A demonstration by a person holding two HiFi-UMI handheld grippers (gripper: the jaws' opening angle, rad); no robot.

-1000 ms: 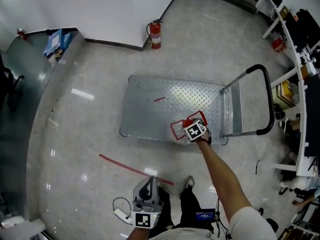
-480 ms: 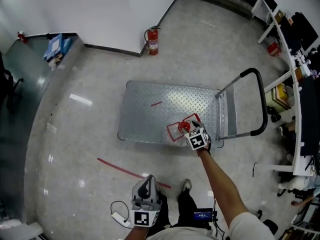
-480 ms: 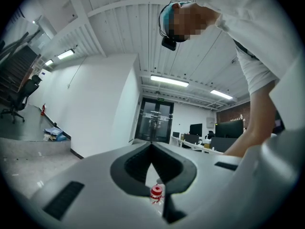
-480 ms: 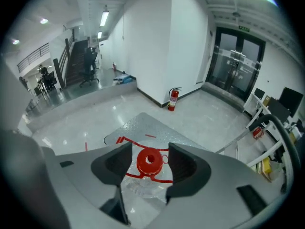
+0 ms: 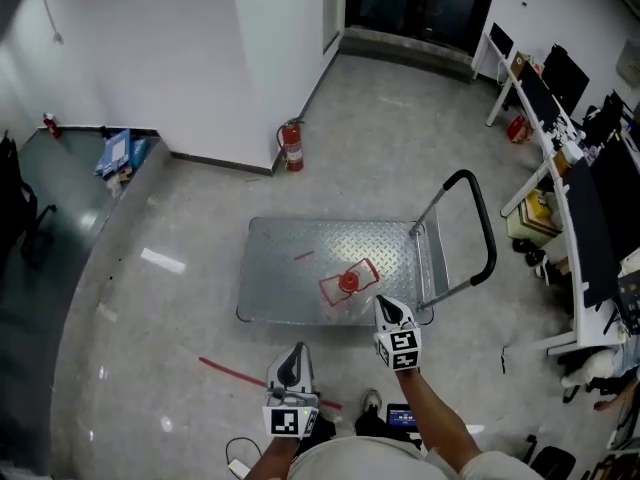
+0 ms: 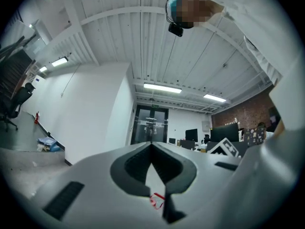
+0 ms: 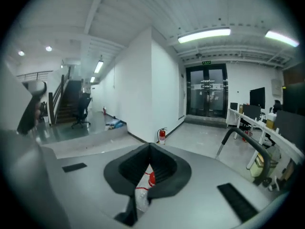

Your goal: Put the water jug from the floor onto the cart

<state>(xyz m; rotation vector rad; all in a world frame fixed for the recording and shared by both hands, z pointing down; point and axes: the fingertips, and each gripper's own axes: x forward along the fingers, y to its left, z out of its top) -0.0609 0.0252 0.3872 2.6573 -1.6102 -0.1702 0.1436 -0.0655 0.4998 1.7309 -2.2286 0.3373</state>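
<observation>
The water jug [image 5: 347,286] stands upright on the cart [image 5: 280,268], on the near half of the diamond-plate deck, toward the handle end. Its clear body barely shows against the shiny metal. Only the red cap and the red carrying frame around it read plainly. In the right gripper view the jug appears only as a sliver through the slot below the closed tips: red cap and a bit of clear plastic. The rest is hidden by the grey body of the tongs.

The right tongs [image 5: 385,306] hang above the cart's near edge, apart from the jug, jaws pressed together with nothing between them. The left tongs [image 5: 292,352] sit over the floor [image 5: 150,318] short of the cart, jaws likewise pressed together at the tips and empty. Through their slot the left gripper view shows a scrap of red, too small to identify with certainty. Both forearms are cut off by the bottom edge of the head view, and the cart's wheels are hidden under the deck.

Counted:
- one jug
- one cart with one black loop handle [image 5: 480,218]
- two tongs
- one fire extinguisher [image 5: 291,146] at the wall corner
- two pieces of red tape: a long tape strip [image 5: 232,373] on the floor and a short tape strip [image 5: 303,256] on the deck

The desks [image 5: 570,198] at the right run off the frame, so what they carry cannot be counted.
</observation>
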